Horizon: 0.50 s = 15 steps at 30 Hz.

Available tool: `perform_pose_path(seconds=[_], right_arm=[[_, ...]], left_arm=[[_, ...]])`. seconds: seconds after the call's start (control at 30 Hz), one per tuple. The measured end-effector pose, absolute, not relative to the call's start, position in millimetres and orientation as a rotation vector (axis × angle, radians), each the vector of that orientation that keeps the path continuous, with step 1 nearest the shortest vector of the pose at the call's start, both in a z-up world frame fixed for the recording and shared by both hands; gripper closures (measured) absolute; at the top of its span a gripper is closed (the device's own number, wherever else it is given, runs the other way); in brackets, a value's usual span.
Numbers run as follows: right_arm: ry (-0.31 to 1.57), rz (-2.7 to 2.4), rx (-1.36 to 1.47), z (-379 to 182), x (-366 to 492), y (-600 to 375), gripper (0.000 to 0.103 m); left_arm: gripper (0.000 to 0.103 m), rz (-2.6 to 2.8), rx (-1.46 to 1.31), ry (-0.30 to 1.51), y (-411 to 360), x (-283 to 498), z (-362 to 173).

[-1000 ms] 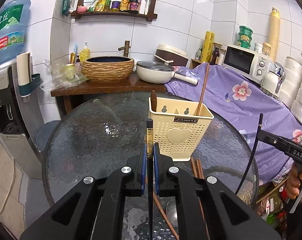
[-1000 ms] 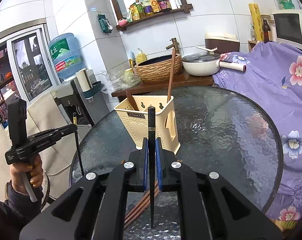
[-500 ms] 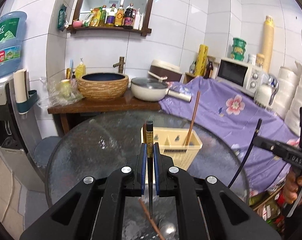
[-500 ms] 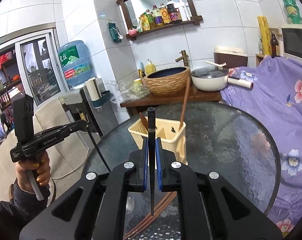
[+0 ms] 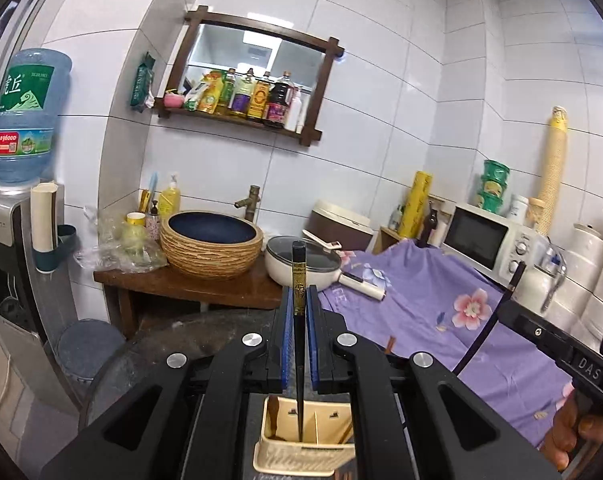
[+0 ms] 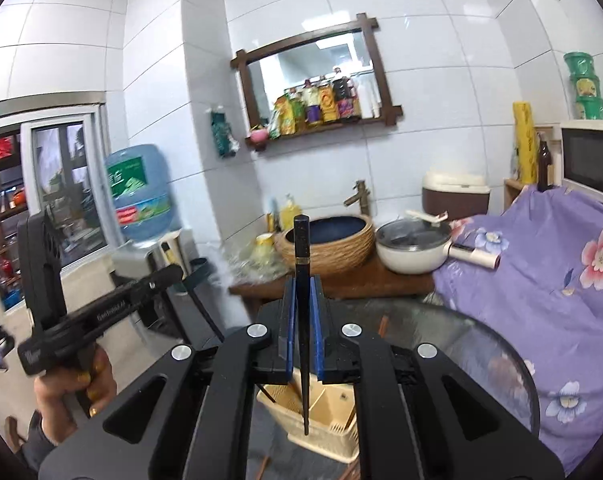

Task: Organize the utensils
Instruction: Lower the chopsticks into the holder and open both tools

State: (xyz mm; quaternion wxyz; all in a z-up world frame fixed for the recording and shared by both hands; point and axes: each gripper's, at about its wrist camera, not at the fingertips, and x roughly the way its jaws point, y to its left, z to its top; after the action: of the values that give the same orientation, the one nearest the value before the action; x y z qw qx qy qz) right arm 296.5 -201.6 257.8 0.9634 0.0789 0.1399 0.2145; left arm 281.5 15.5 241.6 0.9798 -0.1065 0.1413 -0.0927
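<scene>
My left gripper fills the lower centre of its own view, its jaws pinched together on a dark chopstick that stands upright between the blue pads. My right gripper sits the same way in its view, clamped on a second chopstick. My left hand shows at lower left there, wrapped round its handle. My right hand shows at the left view's lower right edge.

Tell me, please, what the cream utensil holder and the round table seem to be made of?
The utensil holder looks like matte cream plastic: moulded ribs and slotted walls. The round table seems to be textured dark glass: pebbled, glossy, partly see-through.
</scene>
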Motion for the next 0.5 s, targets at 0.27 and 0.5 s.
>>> perform_pose_path(seconds=[0.27,0.5], right_arm=[[0.295,0.339,0.13,217.4,332.1,-189.4,0.095],[0.389,0.319,0.124,162.6,351.2,-183.6,0.095]], left_arm=[[0.097,-0.138,-0.235,0.33,4.6,315.0,204.8],[0.097,-0.132,-0.205,0.408,-2.1,326.8,159.3]])
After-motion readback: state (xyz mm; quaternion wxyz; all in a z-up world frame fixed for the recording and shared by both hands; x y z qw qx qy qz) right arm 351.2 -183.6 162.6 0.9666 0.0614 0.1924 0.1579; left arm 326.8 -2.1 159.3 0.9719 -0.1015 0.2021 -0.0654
